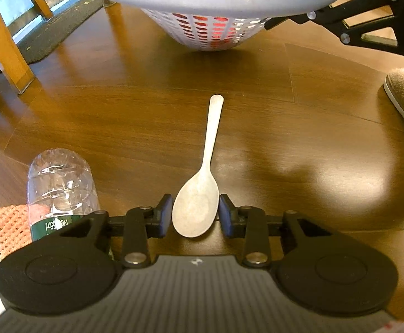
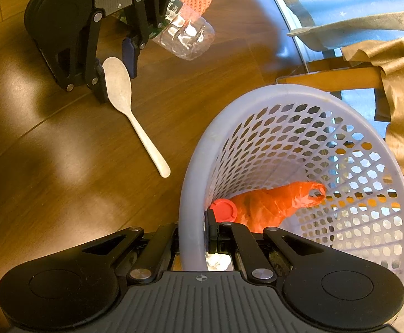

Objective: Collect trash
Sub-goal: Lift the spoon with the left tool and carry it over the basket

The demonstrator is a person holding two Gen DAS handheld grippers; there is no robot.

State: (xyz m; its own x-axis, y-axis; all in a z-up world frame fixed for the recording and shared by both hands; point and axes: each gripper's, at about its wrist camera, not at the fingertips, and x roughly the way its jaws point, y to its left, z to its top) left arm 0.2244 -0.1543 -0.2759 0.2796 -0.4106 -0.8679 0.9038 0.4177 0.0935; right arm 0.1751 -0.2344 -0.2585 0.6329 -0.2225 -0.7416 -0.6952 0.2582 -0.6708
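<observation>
- Right wrist view: floor [image 2: 49, 166] is brown wood planking; biggest item on it is the white mesh basket [image 2: 193, 172], tipped so its mouth faces my camera, filling 3 to 5 o'clock.
- My right gripper [image 2: 192, 238] is clamped on the basket rim at 6 o'clock, one finger outside the wall, one inside. It holds the basket tilted.
- Inside the basket: orange plastic bag [image 2: 271, 202] plus a red cap [image 2: 224, 208] beside it. So some trash is already in.
- Clear plastic bottle [image 1: 60, 183] lies on its side at 8 o'clock in the left wrist view, on top of a pink foam net [image 1: 10, 227]. Both not yet collected.
- White spoon [image 1: 199, 211] lies flat on the floor, handle pointing to 12 o'clock toward the basket.
- My left gripper [image 1: 195, 216] is spread, blue pads [image 1: 166, 216] flanking the spoon bowl on both sides, a sliver of gap each side. Nothing gripped yet.
- Step in hand, I judge: picking up the spoon.
- Next: close on the bowl, lift, carry to 12 o'clock, release over the basket mouth. Bowl is thin and curved, could slip, so keep low and squeeze square.
</observation>
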